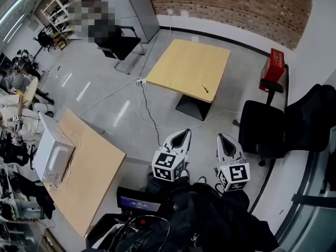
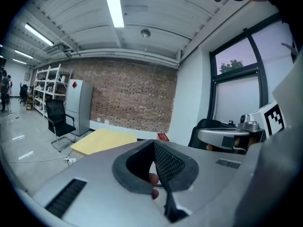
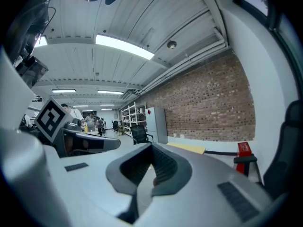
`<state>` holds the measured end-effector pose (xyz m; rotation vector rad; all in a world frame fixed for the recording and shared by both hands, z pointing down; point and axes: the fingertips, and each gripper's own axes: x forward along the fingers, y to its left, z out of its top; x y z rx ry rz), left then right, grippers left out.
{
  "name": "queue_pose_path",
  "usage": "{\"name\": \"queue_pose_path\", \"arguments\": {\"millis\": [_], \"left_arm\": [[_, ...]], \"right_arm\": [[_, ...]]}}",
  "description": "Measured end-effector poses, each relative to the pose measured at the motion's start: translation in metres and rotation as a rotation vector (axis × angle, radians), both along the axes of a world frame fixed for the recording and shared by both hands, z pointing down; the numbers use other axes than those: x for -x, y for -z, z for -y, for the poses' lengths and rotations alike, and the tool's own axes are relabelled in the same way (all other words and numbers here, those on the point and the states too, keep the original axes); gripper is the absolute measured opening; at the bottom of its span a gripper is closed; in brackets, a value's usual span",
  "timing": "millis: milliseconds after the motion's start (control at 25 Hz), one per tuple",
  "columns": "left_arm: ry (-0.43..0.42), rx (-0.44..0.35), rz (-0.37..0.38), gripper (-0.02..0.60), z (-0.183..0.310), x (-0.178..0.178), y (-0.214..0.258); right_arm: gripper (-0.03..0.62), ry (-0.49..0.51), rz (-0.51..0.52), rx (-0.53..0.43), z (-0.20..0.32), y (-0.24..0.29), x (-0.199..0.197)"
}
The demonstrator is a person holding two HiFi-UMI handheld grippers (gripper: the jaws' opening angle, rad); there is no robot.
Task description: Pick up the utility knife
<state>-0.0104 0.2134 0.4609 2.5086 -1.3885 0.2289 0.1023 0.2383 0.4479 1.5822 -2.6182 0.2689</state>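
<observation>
- The task is judged to be at its very start: nothing is held and the utility knife (image 1: 205, 88) lies untouched.
- The left gripper (image 1: 184, 134) has its jaws closed together, with nothing between them in its own view.
- The right gripper (image 1: 222, 138) is likewise closed and empty; the two are held side by side, close to the person's body.
- The knife lies well ahead of both grippers, on the near right part of the yellow table (image 1: 184, 62), roughly in line with the gap between them.
- It shows only as a thin dark sliver; its long axis runs diagonally, from far-left to near-right as seen from the grippers.
- Which end is the blade is too small to tell.
- Left to do, by this judgement: the approach, opening one gripper, the grasp and the lift.
</observation>
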Motion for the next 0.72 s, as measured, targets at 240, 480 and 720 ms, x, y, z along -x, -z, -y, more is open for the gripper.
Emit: {"name": "queue_pose_path", "arguments": {"millis": [240, 480, 720], "left_arm": [[0.006, 0.008, -0.014, -0.005, 0.019, 0.016, -0.003], [-0.016, -0.036, -0.034, -0.005, 0.064, 0.025, 0.007], [-0.033, -0.059, -0.055, -0.005, 0.114, 0.043, 0.018]], "right_arm": [[0.003, 0.007, -0.007, 0.010, 0.017, -0.004, 0.018], [0.003, -0.020, -0.066, -0.030, 0.056, 0.009, 0.028], [0.003, -0.036, -0.077, -0.051, 0.103, 0.019, 0.047]]}}
